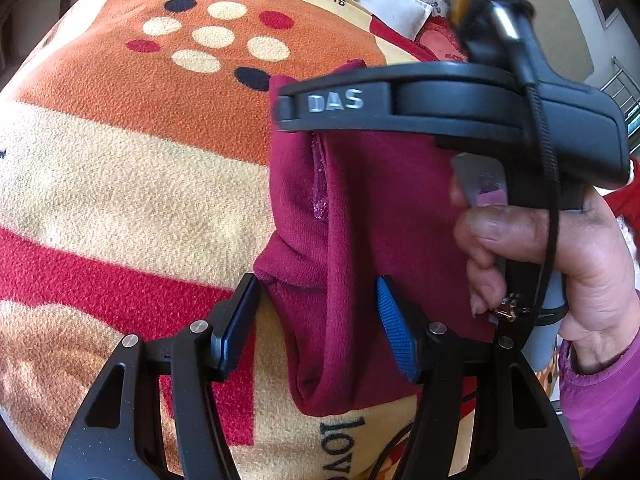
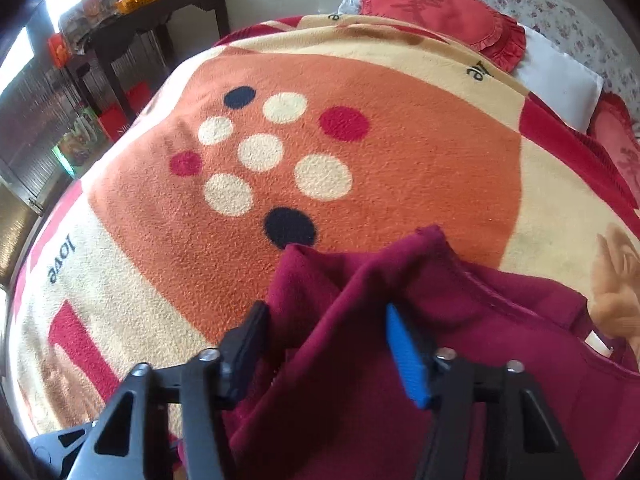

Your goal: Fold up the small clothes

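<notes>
A dark red garment [image 1: 360, 240] lies bunched on a patterned fleece blanket [image 1: 140, 140]. My left gripper [image 1: 316, 324] is open, its fingers standing on either side of a raised fold of the garment. The right gripper's black body [image 1: 460, 104] crosses above the garment in this view, held by a hand [image 1: 560, 248]. In the right wrist view the garment [image 2: 360, 360] is heaped up, and my right gripper [image 2: 328, 344] is open with a ridge of the cloth between its fingers. A white label [image 2: 598, 342] shows at the garment's right edge.
The blanket [image 2: 360, 140] covers a bed. Red frilled cushions [image 2: 440, 4] and a white pillow [image 2: 560, 80] lie at the far end. A dark table [image 2: 160, 16] with clutter stands off the bed's left side.
</notes>
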Motion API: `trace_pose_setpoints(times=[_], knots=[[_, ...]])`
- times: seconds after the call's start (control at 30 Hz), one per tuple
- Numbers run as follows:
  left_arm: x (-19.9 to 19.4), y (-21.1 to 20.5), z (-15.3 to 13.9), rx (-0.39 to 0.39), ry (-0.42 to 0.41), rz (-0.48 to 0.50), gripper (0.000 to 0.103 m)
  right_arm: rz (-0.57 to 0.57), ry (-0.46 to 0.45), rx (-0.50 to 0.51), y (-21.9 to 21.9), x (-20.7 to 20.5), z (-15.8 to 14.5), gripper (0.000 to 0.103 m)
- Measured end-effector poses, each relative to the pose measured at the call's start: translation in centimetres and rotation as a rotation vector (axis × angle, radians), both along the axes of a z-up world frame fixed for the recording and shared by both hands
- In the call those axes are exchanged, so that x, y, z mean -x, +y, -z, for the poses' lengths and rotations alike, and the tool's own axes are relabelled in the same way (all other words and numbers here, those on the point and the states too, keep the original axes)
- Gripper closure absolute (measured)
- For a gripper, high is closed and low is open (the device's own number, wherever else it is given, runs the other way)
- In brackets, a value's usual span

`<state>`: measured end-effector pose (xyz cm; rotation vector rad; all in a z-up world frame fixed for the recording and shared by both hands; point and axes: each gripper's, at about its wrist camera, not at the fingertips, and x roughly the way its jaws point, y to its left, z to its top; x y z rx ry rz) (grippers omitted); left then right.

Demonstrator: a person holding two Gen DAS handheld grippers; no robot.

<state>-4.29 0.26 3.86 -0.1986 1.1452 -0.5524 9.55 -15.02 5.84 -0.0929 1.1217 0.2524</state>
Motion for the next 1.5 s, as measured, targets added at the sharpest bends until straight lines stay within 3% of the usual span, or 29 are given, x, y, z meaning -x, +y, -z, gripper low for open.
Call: trace_pose_setpoints(times=[0.1,0.27,0.37,0.47,0.57,0.67,0.73,0.8,0.83,0.97,1.17,1.23,1.27,1.37,1.43,1.5], knots=[[0.1,-0.7,-0.1,-0.009,-0.002,-0.001,0.042,-0.013,-0.009,-0.064,-1.0,0.6,-0.7,0.072],[0.2,-1.7,-0.4,-0.021,-0.012,-0.012,0.041,0.002,-0.025,-0.178,-3.0,1.5,-2.3,0.084],[-0.2,-2.4,-0.5,-0.008,-0.019,-0.017,0.041,0.023,-0.026,-0.236,-4.7,2.2,-3.1,0.086],[-0.8,-2.5,-0.5,0.079,-0.003,-0.034,0.041,0.044,-0.025,-0.286,-6.0,2.8,-3.8,0.087],[-1.2,-1.8,-0.9,0.176,0.021,-0.054,0.060,0.064,-0.022,-0.326,-7.3,3.0,-4.1,0.087],[-0.9,-1.8,-1.8,0.204,-0.018,-0.034,0.065,0.082,-0.011,-0.368,-8.1,2.8,-4.4,0.087],[-0.5,-2.2,-2.2,0.196,-0.037,-0.006,0.067,0.095,0.007,-0.407,-8.3,2.3,-4.5,0.079],[-0.3,-2.7,-3.0,0.193,-0.056,0.012,0.067,0.110,0.013,-0.406,-8.1,2.1,-4.6,0.035],[-0.3,-2.9,-3.3,0.187,-0.068,0.020,0.067,0.115,0.014,-0.403,-7.9,2.0,-4.7,0.027],[-0.3,-3.8,-4.0,0.173,-0.096,0.041,0.067,0.097,0.046,-0.361,-6.4,1.1,-4.2,0.025],[-0.7,-4.3,-3.8,0.166,-0.091,0.039,0.067,0.049,0.113,-0.172,-3.1,-0.7,-2.0,0.025],[-0.8,-4.2,-3.7,0.146,-0.094,0.039,0.067,0.032,0.116,-0.102,-2.4,-0.6,-1.2,0.040],[-0.5,-4.2,-3.7,0.132,-0.096,0.040,0.067,0.029,0.096,-0.077,-2.5,-0.4,-1.2,0.054],[0.1,-4.2,-3.5,0.093,-0.096,0.052,0.060,0.029,0.055,-0.134,-3.9,0.5,-1.8,0.074],[0.3,-4.0,-2.9,0.056,-0.083,0.068,0.042,0.040,0.048,-0.186,-5.2,0.9,-2.5,0.077],[0.5,-4.4,-2.4,0.043,-0.086,0.074,0.039,0.050,0.034,-0.216,-6.2,1.2,-3.2,0.078]])
